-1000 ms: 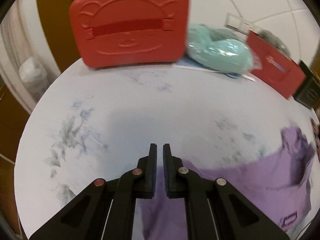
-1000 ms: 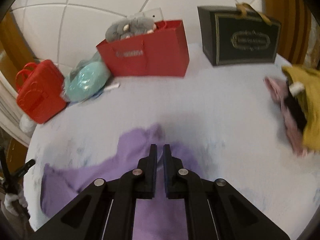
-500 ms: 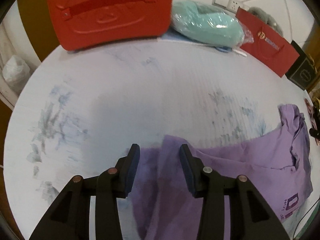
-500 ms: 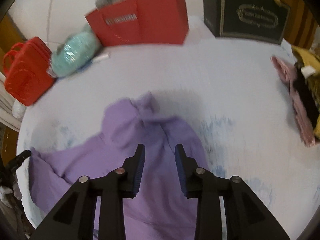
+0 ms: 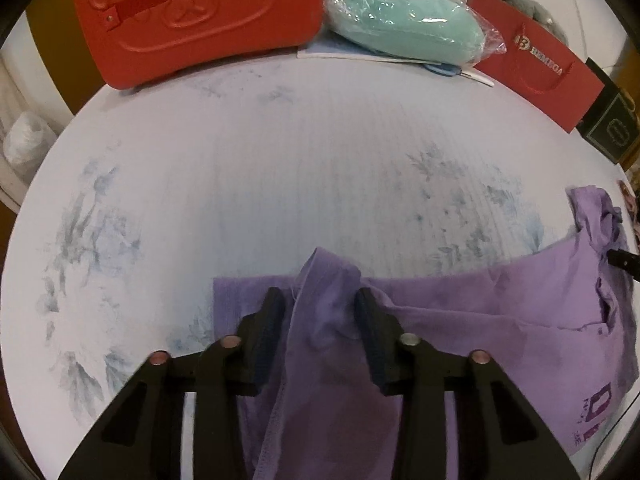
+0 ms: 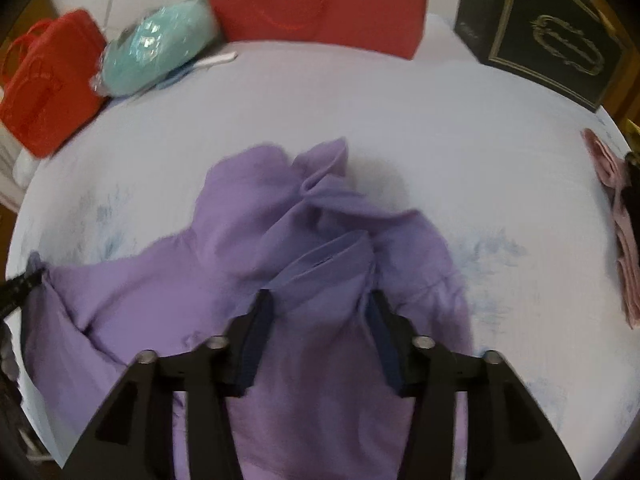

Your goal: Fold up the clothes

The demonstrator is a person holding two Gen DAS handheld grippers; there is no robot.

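The purple garment (image 5: 500, 320) lies spread on the pale floral-print table (image 5: 280, 184), stretched between the two grippers, each of which points steeply down at one end of it.

Left gripper (image 5: 318, 300): the jaws stand partly apart and have just been closing. A raised fold of purple cloth sits between them, bunched against both pads; whether the pads press it firmly cannot be told. The flat edge of the cloth extends to either side of the jaws.

Right gripper (image 6: 320, 300): the jaws also stand partly apart and have just been closing. A ridge of the garment (image 6: 248, 240), seemingly a collar or hem edge, rises between them and meets both pads. More gathered cloth lies just beyond the jaw tips.

The likely reason for this pairing is to pinch two points of one edge, so that the edge can be lifted and laid over evenly.

Well beyond the jaws stand a red case (image 5: 200, 16), a teal bundle in plastic (image 5: 404, 28), a red paper bag (image 6: 320, 4) and a black box (image 6: 548, 32), clear of the working area.
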